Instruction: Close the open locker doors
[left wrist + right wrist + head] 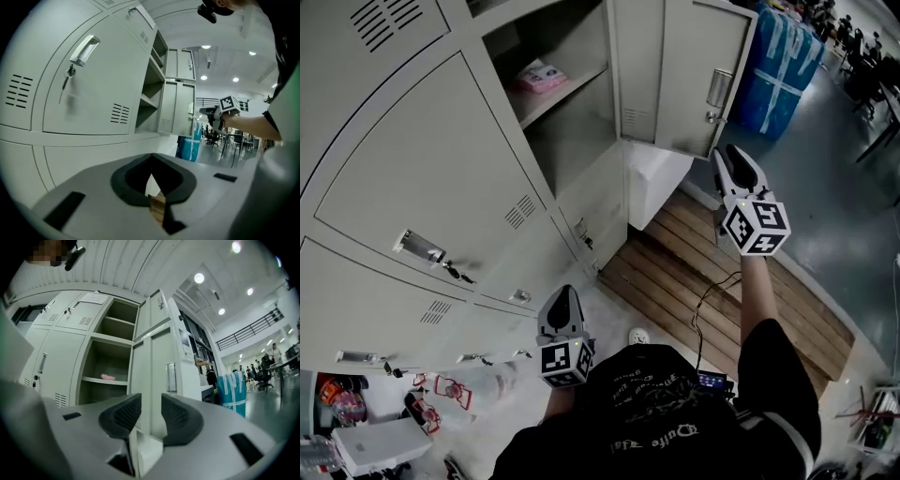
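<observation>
A bank of grey lockers (422, 187) fills the left of the head view. One compartment (553, 103) stands open with its door (703, 75) swung wide; a pink item (539, 77) lies on its shelf. My right gripper (724, 152) is raised level by that door's lower outer corner. In the right gripper view this gripper (150, 404) is open, with nothing between the pads, and the door's edge (161, 357) is straight ahead. A second open door (157, 305) hangs above it. My left gripper (565, 292) is low by the closed lower lockers, and its gripper (151, 157) is shut and empty.
A wooden pallet (722, 281) and a white box (652, 183) lie on the floor below the open door. A blue wrapped bundle (783, 66) stands beyond the door. A black cable (708, 309) crosses the pallet. Loose clutter (375, 441) sits at the lower left.
</observation>
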